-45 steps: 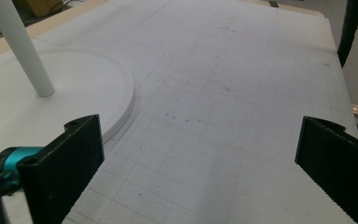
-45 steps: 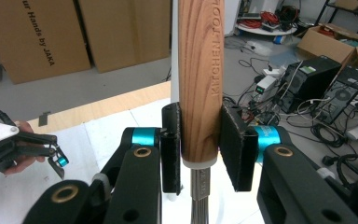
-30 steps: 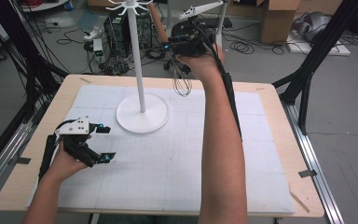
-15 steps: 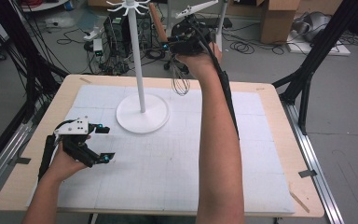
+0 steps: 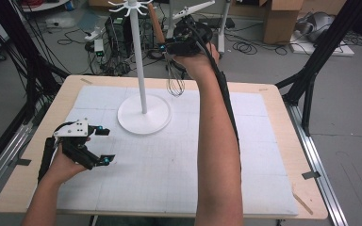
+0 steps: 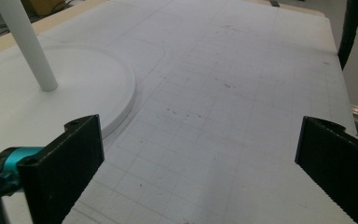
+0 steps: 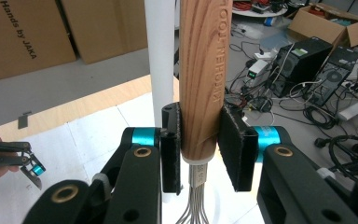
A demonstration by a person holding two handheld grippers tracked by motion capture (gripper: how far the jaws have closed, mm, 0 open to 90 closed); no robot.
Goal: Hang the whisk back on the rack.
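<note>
Right hand-held gripper [image 7: 199, 154] clenched on whisk [image 7: 204, 70] wooden handle, raised beside hook stand [image 5: 142, 70], likely for hanging; left hand-held gripper [image 5: 99, 146] released, idle over near-left worktop [image 5: 179, 160].

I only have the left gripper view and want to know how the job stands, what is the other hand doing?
Observer: The right gripper is shut on a whisk, pads on its wooden handle.
Operator: Is it on the table?
Observer: No, it hangs above the table's far edge, wires down.
Operator: What's that white pole?
Observer: A stand with hooks at its top, level with the raised gripper.
Operator: And my gripper?
Observer: The left gripper is open, low over the mat.
</note>
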